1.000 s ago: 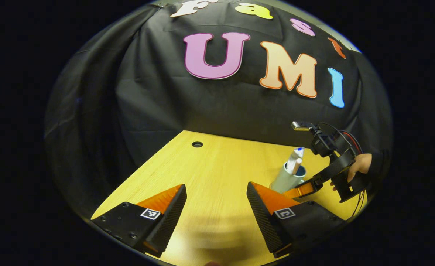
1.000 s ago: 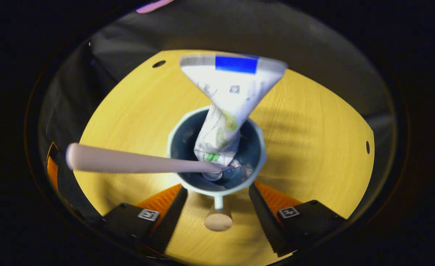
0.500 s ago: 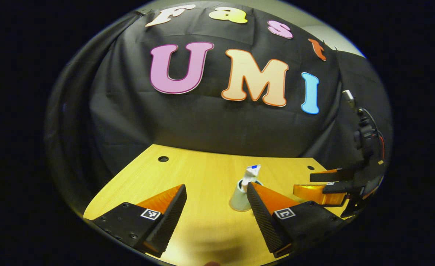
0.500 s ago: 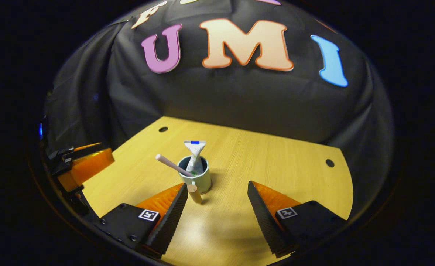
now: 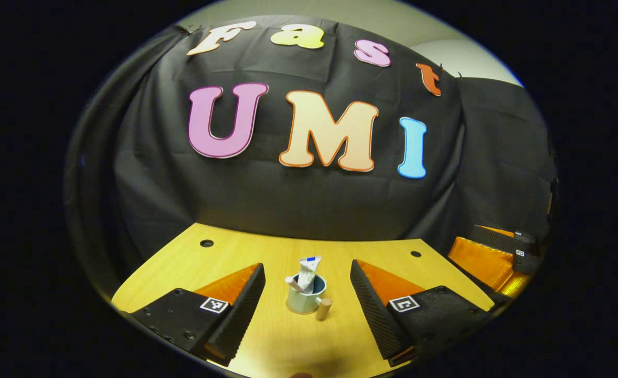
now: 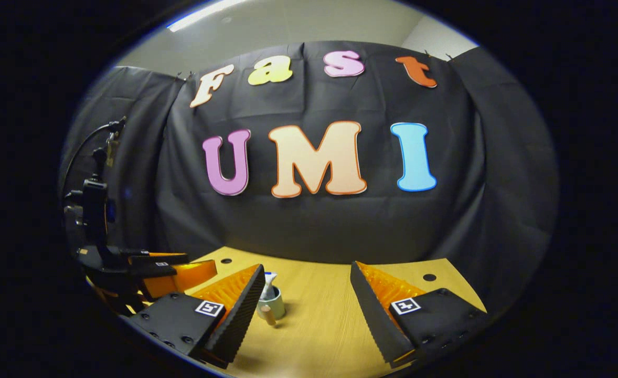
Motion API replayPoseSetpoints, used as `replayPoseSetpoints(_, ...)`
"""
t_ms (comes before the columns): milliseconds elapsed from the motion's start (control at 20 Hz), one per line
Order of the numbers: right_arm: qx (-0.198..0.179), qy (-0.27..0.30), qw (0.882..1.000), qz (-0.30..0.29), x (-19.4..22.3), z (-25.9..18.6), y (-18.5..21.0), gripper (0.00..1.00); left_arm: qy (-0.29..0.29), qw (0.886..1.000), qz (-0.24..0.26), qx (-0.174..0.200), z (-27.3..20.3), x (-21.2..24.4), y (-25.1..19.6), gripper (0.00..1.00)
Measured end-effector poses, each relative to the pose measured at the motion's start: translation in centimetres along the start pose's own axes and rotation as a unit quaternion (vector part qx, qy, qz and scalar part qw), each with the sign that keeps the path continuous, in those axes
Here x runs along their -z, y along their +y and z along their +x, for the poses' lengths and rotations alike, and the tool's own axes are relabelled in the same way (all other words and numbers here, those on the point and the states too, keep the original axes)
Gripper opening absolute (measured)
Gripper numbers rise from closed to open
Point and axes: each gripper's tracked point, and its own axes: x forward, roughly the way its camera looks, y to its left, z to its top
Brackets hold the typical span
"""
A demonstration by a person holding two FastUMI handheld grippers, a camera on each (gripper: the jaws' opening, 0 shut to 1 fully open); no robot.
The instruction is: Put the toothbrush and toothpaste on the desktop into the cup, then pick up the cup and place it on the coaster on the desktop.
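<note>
We are holding both tongs, left [image 5: 307,294] and right [image 6: 307,294], open and empty while the cup [image 5: 304,299], mid-counter [image 5: 225,257], is looking light, rigid, top-heavy with toothpaste [image 5: 307,269] and toothbrush [image 5: 294,284], best gripped across its wall or knobbed handle [image 5: 323,308].

Dim booth — sharp, edges fisheye-bent

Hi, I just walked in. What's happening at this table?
A person is working with a two-finger gripper in each hand. At this moment a small cup stands on the wooden table, with a toothpaste tube and a toothbrush standing in it. The left gripper and the right gripper are both back from the cup with jaws wide open, holding nothing. I can't make out a coaster under the cup.
</note>
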Motion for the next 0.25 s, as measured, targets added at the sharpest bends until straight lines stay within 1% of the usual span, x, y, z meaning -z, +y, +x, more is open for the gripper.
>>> replayPoseSetpoints(100, 0.005, -0.007, 1.0, 0.005, -0.6, 0.1, -0.7, 0.99, -0.01, 1.0, 0.006, 0.002, 0.1, -1.0, -0.6, 0.94)
replayPoseSetpoints(250, 0.011, -0.033, 0.999, 0.011, -2.7, -0.2, -1.7, 0.99, -0.026, 1.0, 0.014, 0.004, -0.1, -2.3, -0.9, 0.94)
